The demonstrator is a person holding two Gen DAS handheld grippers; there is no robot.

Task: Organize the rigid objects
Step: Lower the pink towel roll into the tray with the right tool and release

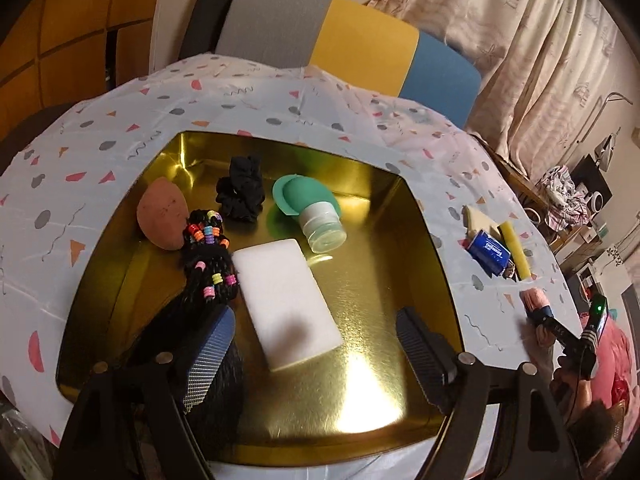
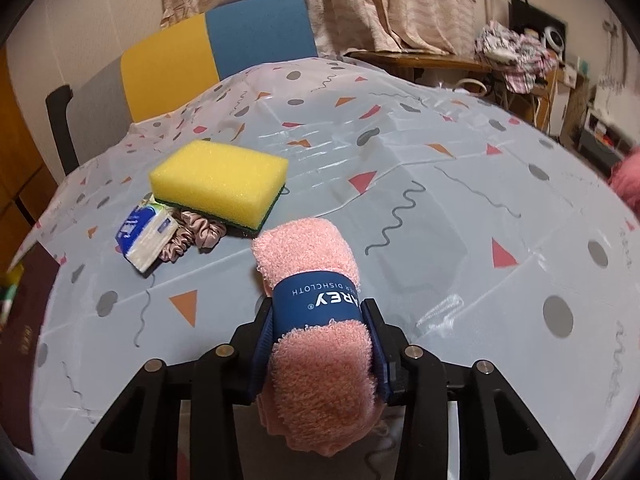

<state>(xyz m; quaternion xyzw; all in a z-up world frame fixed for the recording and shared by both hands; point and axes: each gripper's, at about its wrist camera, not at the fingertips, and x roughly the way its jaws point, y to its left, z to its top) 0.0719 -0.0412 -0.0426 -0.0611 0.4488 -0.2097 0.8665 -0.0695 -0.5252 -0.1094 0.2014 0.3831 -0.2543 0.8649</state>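
In the left wrist view my left gripper [image 1: 316,344] is open and empty above a gold tray [image 1: 376,396]. The tray holds a white foam block [image 1: 284,296], a green travel bottle [image 1: 308,208], a black scrunchie [image 1: 240,192], a brown egg-shaped sponge [image 1: 162,216] and a black beaded hair piece [image 1: 208,260]. My right gripper [image 2: 320,344] is shut on a rolled pink dishcloth [image 2: 316,368] with a blue band, held above the table; it also shows in the left wrist view [image 1: 534,300]. A yellow sponge [image 2: 220,178], a tissue pack [image 2: 146,236] and a pink scrunchie [image 2: 188,238] lie ahead to the left.
The table has a patterned plastic cloth [image 2: 440,200]. A grey, yellow and blue chair [image 1: 340,40] stands behind it. A dark red book [image 2: 24,340] lies at the table's left edge. Curtains and cluttered shelves are to the right.
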